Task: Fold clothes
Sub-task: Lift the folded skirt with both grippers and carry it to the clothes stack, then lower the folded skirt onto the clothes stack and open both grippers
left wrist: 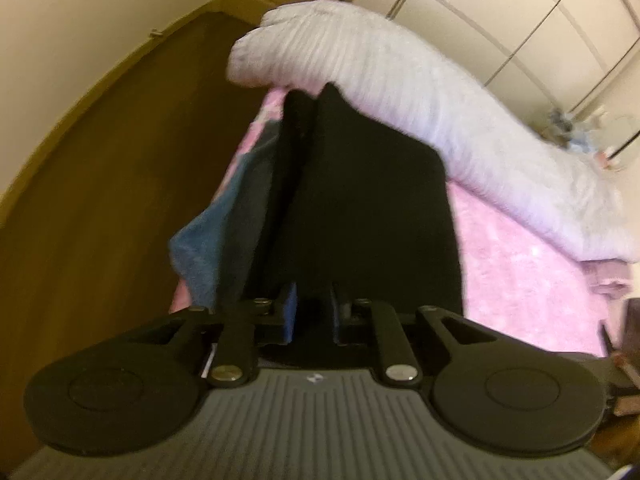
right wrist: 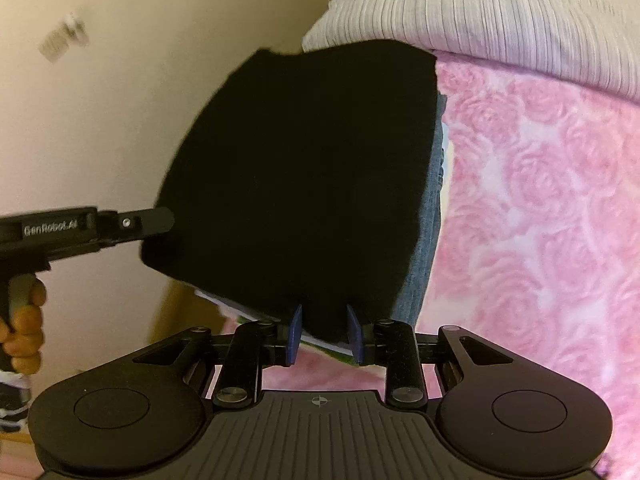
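- Left gripper [left wrist: 314,312]: jaws nearly together, blue pads pinching an edge of the black garment [left wrist: 360,200]. Grip sits right at the hem, so a small tug could strip it out.
- Right gripper [right wrist: 326,332]: jaws partway apart with a bunched fold of the same black cloth between the pads. They look to be touching it, but contact is only at the pad tips. Weakest point: if this side lets go, the garment swings off the left grip alone.
- The garment hangs lifted between both grippers, above the pink rose-pattern blanket [right wrist: 540,200] on the bed, near the bed's edge. A dropped corner could slide to the floor [left wrist: 100,220] instead of the bed.
- Denim piece [right wrist: 424,240] lies just under or behind the black cloth; the blue fabric [left wrist: 200,252] at the bed edge may be the same item. Laying the fold down here risks dragging it along or folding over it.
- The grey ribbed duvet [left wrist: 420,100] is bunched close behind, so the far hem could snag and skew the fold.
- Black on black: layer count in either grip cannot be told. An uneven pickup gives a crooked crease.
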Action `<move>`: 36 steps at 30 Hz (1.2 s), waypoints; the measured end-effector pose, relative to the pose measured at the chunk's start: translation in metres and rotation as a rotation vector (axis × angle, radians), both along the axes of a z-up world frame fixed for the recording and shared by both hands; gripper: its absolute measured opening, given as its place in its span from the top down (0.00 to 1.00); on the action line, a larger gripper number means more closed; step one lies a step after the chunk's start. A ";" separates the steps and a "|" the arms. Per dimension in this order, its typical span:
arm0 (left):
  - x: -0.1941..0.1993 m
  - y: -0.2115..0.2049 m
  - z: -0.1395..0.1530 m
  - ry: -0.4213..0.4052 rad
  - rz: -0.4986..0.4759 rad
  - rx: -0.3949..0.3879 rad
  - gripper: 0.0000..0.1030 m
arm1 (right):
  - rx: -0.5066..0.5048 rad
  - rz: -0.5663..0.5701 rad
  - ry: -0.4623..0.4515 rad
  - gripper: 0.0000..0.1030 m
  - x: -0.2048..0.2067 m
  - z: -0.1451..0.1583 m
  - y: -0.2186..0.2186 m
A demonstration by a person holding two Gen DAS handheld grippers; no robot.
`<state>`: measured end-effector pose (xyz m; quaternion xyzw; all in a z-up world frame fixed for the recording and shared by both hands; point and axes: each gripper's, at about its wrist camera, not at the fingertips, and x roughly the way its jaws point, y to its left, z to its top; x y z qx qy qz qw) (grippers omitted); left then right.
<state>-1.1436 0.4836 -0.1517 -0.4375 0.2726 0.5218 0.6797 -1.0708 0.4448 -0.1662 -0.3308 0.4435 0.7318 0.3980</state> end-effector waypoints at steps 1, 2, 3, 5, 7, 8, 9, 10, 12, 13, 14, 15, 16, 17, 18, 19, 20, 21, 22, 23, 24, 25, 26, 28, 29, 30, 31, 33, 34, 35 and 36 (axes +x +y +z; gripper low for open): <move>0.003 0.000 0.002 0.028 -0.010 -0.007 0.91 | 0.001 -0.007 -0.030 0.72 -0.006 0.000 -0.001; 0.006 -0.001 0.008 0.046 -0.027 -0.001 0.91 | 0.004 -0.018 -0.058 0.72 -0.009 0.002 -0.003; 0.009 -0.003 0.013 0.064 -0.045 0.008 0.91 | 0.013 -0.033 -0.077 0.72 -0.011 0.005 -0.007; 0.018 -0.007 0.023 0.135 -0.088 0.037 0.91 | 0.047 -0.078 -0.083 0.72 -0.007 0.016 -0.017; 0.029 -0.012 0.028 0.199 -0.135 0.072 0.90 | 0.076 -0.128 -0.058 0.72 0.000 0.024 -0.028; 0.034 -0.015 0.029 0.225 -0.156 0.087 0.90 | 0.082 -0.152 -0.050 0.72 0.002 0.025 -0.031; 0.036 -0.014 0.025 0.236 -0.164 0.089 0.90 | 0.075 -0.175 -0.048 0.72 0.002 0.021 -0.032; 0.039 -0.014 0.020 0.243 -0.171 0.090 0.90 | 0.067 -0.197 -0.047 0.72 0.002 0.017 -0.032; 0.036 -0.009 0.000 0.236 -0.169 0.069 0.91 | 0.034 -0.223 -0.034 0.71 -0.002 0.005 -0.028; 0.033 -0.002 -0.010 0.238 -0.159 0.050 0.93 | 0.024 -0.230 -0.037 0.71 -0.006 -0.003 -0.025; 0.030 0.002 -0.019 0.238 -0.154 0.040 0.94 | 0.016 -0.232 -0.038 0.71 -0.010 -0.008 -0.022; 0.026 0.005 -0.025 0.245 -0.148 0.040 0.95 | 0.010 -0.226 -0.038 0.71 -0.014 -0.012 -0.021; 0.023 0.007 -0.030 0.252 -0.143 0.041 0.96 | 0.009 -0.217 -0.039 0.71 -0.019 -0.014 -0.020; 0.018 0.012 -0.035 0.251 -0.136 0.036 0.97 | 0.018 -0.199 -0.044 0.71 -0.025 -0.015 -0.020; 0.013 0.015 -0.038 0.243 -0.121 0.023 0.98 | 0.030 -0.177 -0.049 0.71 -0.029 -0.015 -0.021; 0.008 0.020 -0.040 0.227 -0.106 0.008 0.98 | 0.043 -0.154 -0.053 0.70 -0.033 -0.015 -0.021; 0.003 0.025 -0.039 0.208 -0.100 -0.007 0.98 | 0.055 -0.131 -0.057 0.69 -0.037 -0.014 -0.022; -0.002 0.028 -0.037 0.195 -0.100 -0.015 0.98 | 0.065 -0.111 -0.058 0.69 -0.039 -0.013 -0.022; -0.003 0.027 -0.032 0.193 -0.110 -0.019 0.98 | 0.066 -0.103 -0.053 0.68 -0.035 -0.010 -0.022; -0.002 0.026 -0.026 0.192 -0.121 -0.022 0.98 | 0.059 -0.107 -0.041 0.68 -0.029 -0.006 -0.022; 0.000 0.023 -0.018 0.196 -0.131 -0.022 0.98 | 0.052 -0.110 -0.030 0.68 -0.023 -0.003 -0.021; 0.002 0.022 -0.011 0.194 -0.138 -0.019 0.98 | 0.045 -0.114 -0.018 0.68 -0.017 0.001 -0.021; 0.004 0.023 -0.003 0.188 -0.145 -0.007 0.98 | 0.040 -0.120 -0.007 0.68 -0.010 0.004 -0.021; 0.009 0.026 0.013 0.183 -0.162 0.033 0.97 | 0.065 -0.140 -0.001 0.68 -0.002 0.013 -0.017; 0.013 0.029 0.019 0.183 -0.171 0.056 0.97 | 0.082 -0.150 -0.002 0.68 0.000 0.018 -0.014; 0.016 0.035 0.023 0.184 -0.178 0.079 0.97 | 0.099 -0.160 -0.002 0.68 0.002 0.024 -0.012; 0.020 0.041 0.027 0.185 -0.185 0.102 0.97 | 0.112 -0.166 0.000 0.68 0.003 0.027 -0.007; 0.026 0.059 0.024 0.199 -0.183 0.112 0.97 | 0.120 -0.170 0.000 0.68 0.000 0.027 0.006; 0.024 0.065 0.015 0.204 -0.172 0.099 0.97 | 0.117 -0.169 -0.016 0.68 -0.003 0.023 0.012; 0.021 0.072 0.005 0.208 -0.158 0.084 0.97 | 0.112 -0.160 -0.036 0.68 -0.007 0.017 0.018; 0.019 0.078 -0.005 0.213 -0.145 0.069 0.98 | 0.111 -0.148 -0.059 0.68 -0.010 0.011 0.021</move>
